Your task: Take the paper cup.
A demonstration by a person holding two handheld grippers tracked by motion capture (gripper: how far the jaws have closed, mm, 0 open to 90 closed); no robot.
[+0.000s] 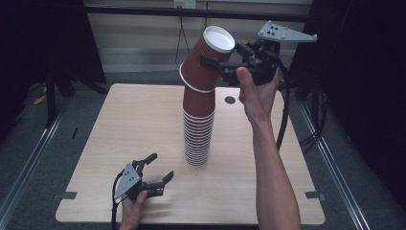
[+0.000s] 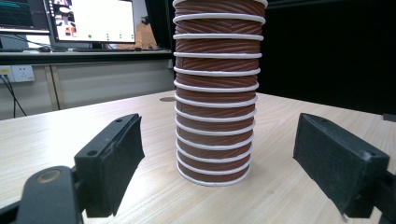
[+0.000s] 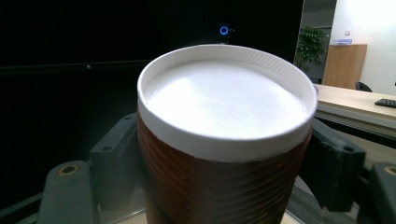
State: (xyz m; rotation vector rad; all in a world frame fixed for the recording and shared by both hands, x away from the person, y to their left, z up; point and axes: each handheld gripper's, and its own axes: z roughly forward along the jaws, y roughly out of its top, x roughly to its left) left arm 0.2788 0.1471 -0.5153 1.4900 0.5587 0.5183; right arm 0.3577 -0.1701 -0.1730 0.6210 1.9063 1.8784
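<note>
One raised right gripper clamping tilted top cup; forearm upright.

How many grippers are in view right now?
2. The left gripper is open, low by the table's front edge; the right gripper is raised, shut on the tilted top cup of the stack.

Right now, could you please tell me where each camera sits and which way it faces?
High view: above the person's side of the table, looking forward and down at the cup stack; both forearms show, the left gripper low by the tabletop, the right gripper clamped on the tilted top cup.
Left gripper view: near the tabletop, looking level at the cup stack between its open jaws.
Right gripper view: raised, facing the top cup's white base between its jaws.
Shared: the high view and left gripper view both show the cup stack.
</note>
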